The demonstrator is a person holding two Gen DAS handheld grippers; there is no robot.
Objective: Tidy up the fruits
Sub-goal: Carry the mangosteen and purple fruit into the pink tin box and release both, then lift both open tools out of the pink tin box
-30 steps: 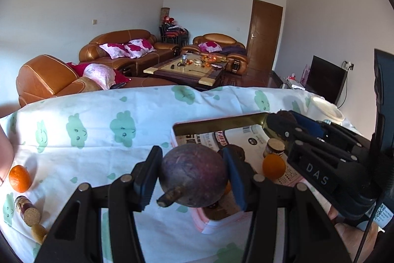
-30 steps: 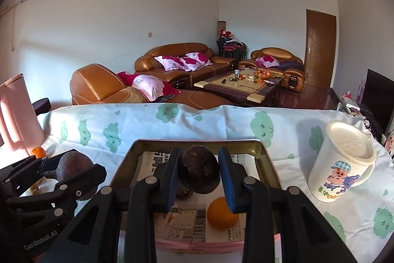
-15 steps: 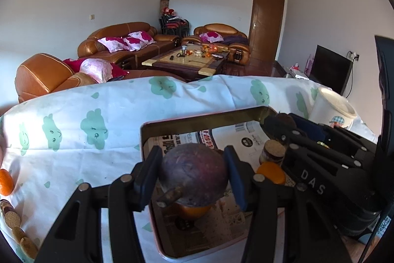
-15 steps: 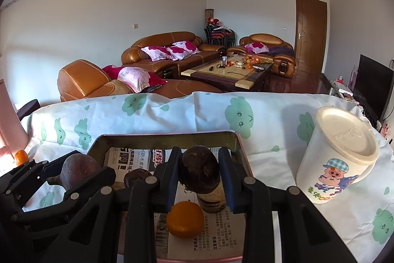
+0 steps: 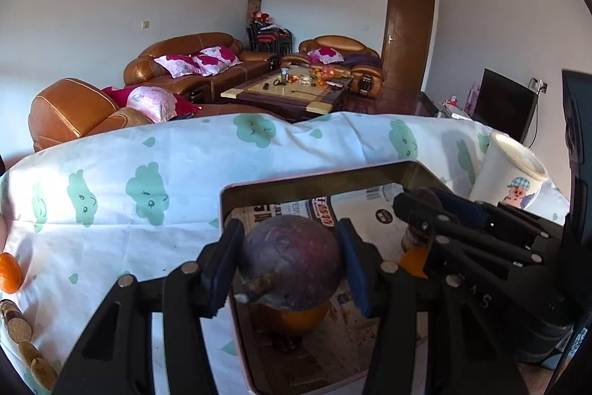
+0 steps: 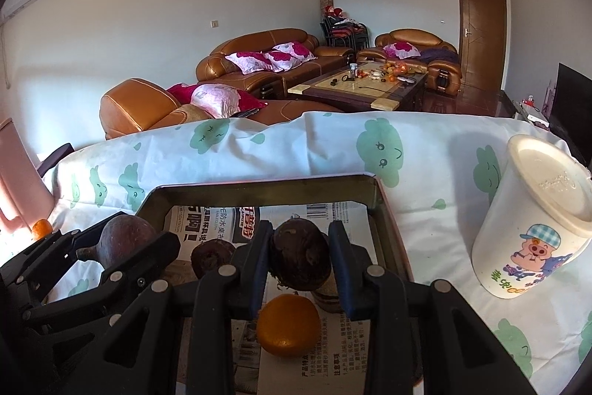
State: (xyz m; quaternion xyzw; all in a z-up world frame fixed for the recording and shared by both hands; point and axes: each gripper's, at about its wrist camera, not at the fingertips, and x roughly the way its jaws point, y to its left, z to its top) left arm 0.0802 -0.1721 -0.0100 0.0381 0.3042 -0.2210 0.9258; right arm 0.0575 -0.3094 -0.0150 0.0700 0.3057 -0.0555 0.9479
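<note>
Black plastic jaws of the left gripper (image 5: 290, 263) are clamped on a big purple fruit (image 5: 292, 256), its stub of stem pointing down toward the camera, and it hangs over the near-left part of the tray (image 5: 318, 174). Directly under it an orange (image 5: 292, 317) lies on the newspaper lining (image 6: 207, 221) of the tray. The right gripper (image 6: 299, 261) is closed on a smaller dark fruit (image 6: 299, 260), held over the middle of the tray; below and just nearer the camera than that fruit sits a second orange (image 6: 288, 324), with a corked jar (image 6: 327, 295) just beside it, and another dark fruit (image 6: 211, 256) lies further left in the tray. Outside the tray, a lidded mug (image 6: 532, 221) stands to its right on the cloud-print tablecloth (image 6: 333, 147), and one more orange (image 5: 9, 273) and a row of cork-like discs (image 5: 22, 332) lie well to its left. I judge both fruits are about to be set down. The main risk is a release onto an orange: a round fruit dropped on a round fruit would roll and could knock the jar over. The two grippers also hang close together over the tray, so a sideways shift by either could bump the other and jar a fruit loose.
</note>
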